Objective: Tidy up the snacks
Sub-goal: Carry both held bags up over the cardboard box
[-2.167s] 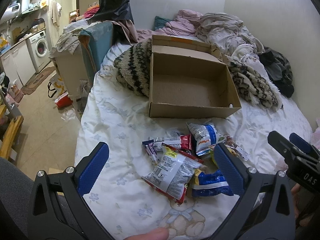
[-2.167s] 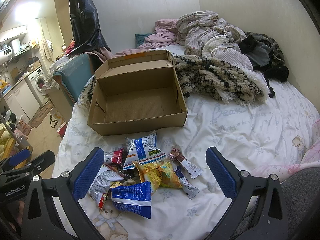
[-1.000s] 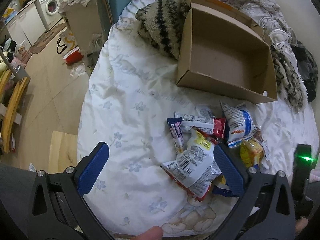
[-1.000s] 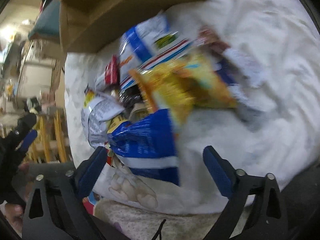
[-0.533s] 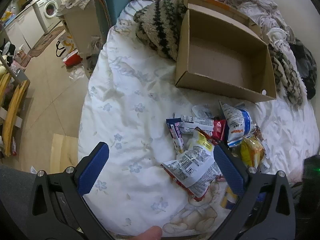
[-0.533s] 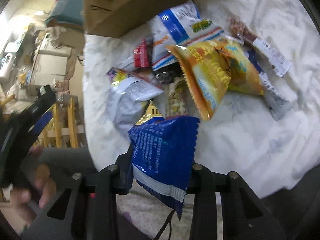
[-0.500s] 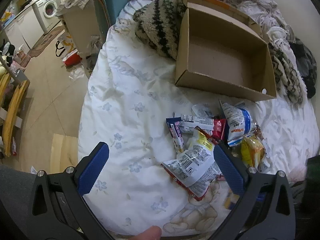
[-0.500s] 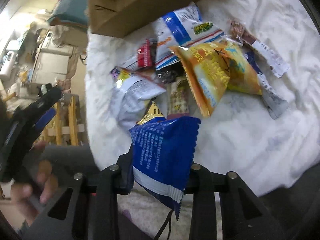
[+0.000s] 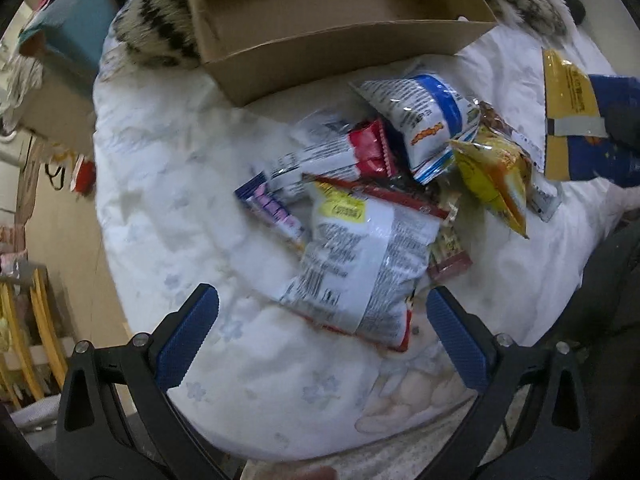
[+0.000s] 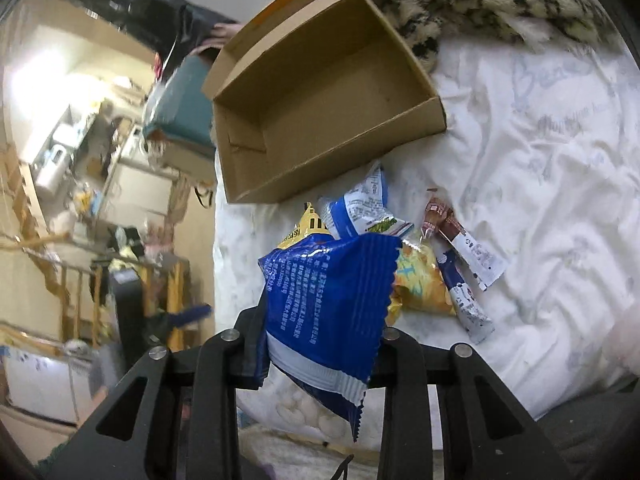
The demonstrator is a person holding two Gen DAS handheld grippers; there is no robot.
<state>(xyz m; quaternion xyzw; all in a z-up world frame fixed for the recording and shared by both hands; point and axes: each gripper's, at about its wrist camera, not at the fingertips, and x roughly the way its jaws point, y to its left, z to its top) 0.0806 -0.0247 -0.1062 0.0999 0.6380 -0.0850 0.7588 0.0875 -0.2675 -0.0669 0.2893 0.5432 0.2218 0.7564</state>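
Note:
My right gripper (image 10: 320, 344) is shut on a blue snack bag (image 10: 326, 300) and holds it above the bed, short of the empty cardboard box (image 10: 320, 92). The same blue and yellow bag (image 9: 584, 120) shows at the right edge of the left wrist view. My left gripper (image 9: 320, 336) is open and empty, low over a large white snack bag (image 9: 360, 264). Beyond it lies a pile of several snacks: a white-blue bag (image 9: 424, 116), a yellow bag (image 9: 492, 176), a red packet (image 9: 370, 148). The box (image 9: 340, 52) stands just behind the pile.
A black-and-cream knit blanket (image 10: 480, 0) lies behind the box. The bed's left edge drops to the floor (image 9: 68, 220), with a teal chair (image 10: 184, 104) and shelves beyond. White bedding (image 10: 540, 160) stretches to the right of the snacks.
My right gripper has lifted the blue bag off the pile and tilted up toward the box. My left gripper has dropped lower and closer to the white bag.

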